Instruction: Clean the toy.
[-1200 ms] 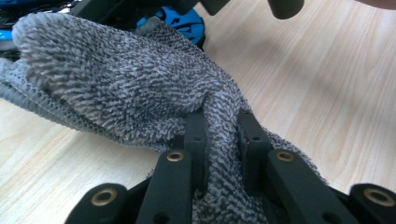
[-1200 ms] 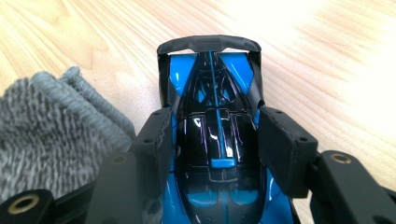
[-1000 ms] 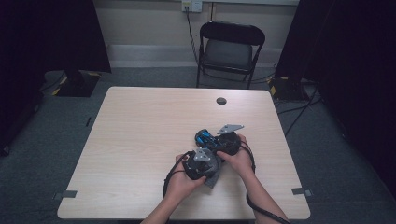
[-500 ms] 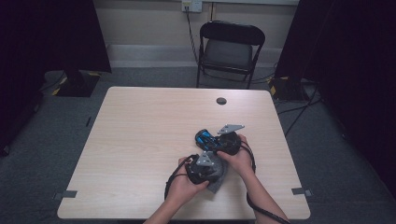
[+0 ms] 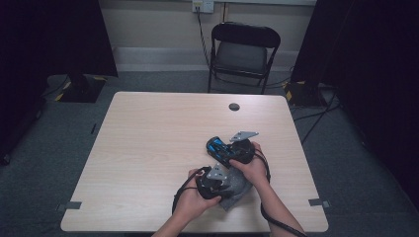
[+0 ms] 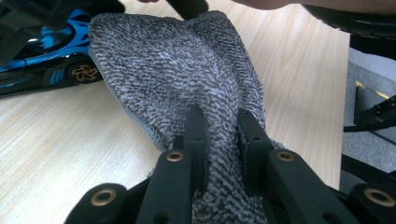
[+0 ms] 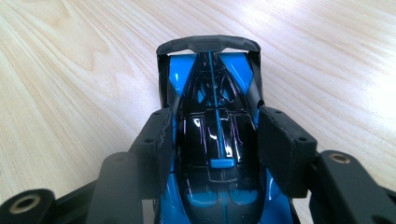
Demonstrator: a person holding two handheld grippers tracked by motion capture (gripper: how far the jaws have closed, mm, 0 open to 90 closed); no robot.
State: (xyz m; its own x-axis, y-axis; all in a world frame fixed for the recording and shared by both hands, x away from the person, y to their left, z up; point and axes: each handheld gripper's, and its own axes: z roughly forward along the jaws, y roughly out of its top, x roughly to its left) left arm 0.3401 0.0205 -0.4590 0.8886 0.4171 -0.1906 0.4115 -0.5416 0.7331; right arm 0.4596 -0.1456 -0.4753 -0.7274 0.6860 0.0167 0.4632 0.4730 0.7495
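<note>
A blue and black toy car [image 7: 212,135] sits on the wooden table [image 5: 148,143], and my right gripper [image 7: 215,135] is shut on its body, one pad on each side. In the high view the toy car [image 5: 216,147] shows just beyond the right gripper [image 5: 237,150]. A grey knitted cloth [image 6: 187,79] lies next to the car, and my left gripper [image 6: 217,135] is shut on a fold of it. From above, the cloth [image 5: 238,188] lies under both hands, with the left gripper [image 5: 213,180] on its near edge.
A small dark round disc [image 5: 233,106] lies near the table's far edge. A black folding chair [image 5: 242,54] stands behind the table. Cables trail from both grippers off the table's near side.
The left hand has shifted slightly toward the near edge with the cloth. The right hand and the car have stayed put.
</note>
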